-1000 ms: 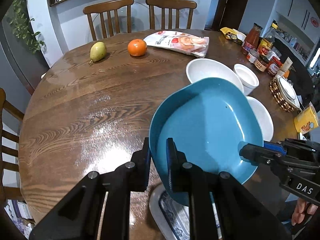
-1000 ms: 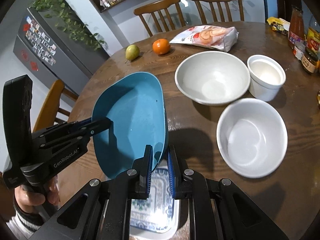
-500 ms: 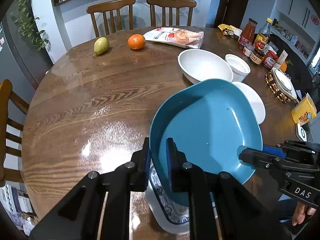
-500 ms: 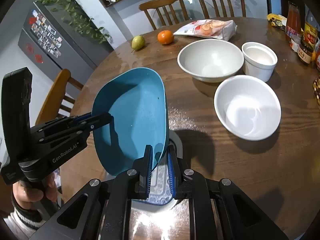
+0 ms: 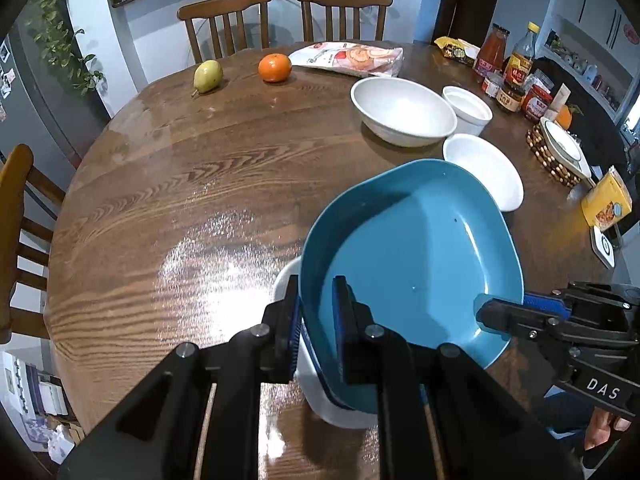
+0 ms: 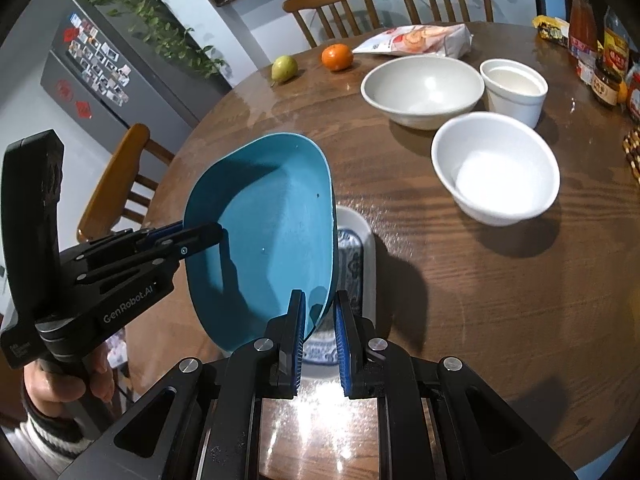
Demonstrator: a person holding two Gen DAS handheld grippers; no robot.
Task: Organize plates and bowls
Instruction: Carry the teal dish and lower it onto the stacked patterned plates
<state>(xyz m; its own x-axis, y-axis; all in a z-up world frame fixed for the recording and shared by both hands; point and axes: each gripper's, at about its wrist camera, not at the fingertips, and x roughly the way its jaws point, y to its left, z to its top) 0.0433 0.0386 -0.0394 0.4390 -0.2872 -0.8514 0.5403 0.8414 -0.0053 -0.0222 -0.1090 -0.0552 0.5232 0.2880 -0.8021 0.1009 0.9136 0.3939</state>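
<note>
Blue plate carried by both grippers

Left gripper and right gripper clamp opposite rims; patterned tray lies directly beneath, toward six o'clock.

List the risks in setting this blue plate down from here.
1. Both grippers, the left gripper and the right gripper, pinch only the thin rim of the tilted square blue plate; uneven release might let it slip.
2. The white rectangular dish with a blue pattern lies right under it; a hard landing may chip either.
3. The nearest white round bowl sits close by; a sideways swing could knock it.
</note>
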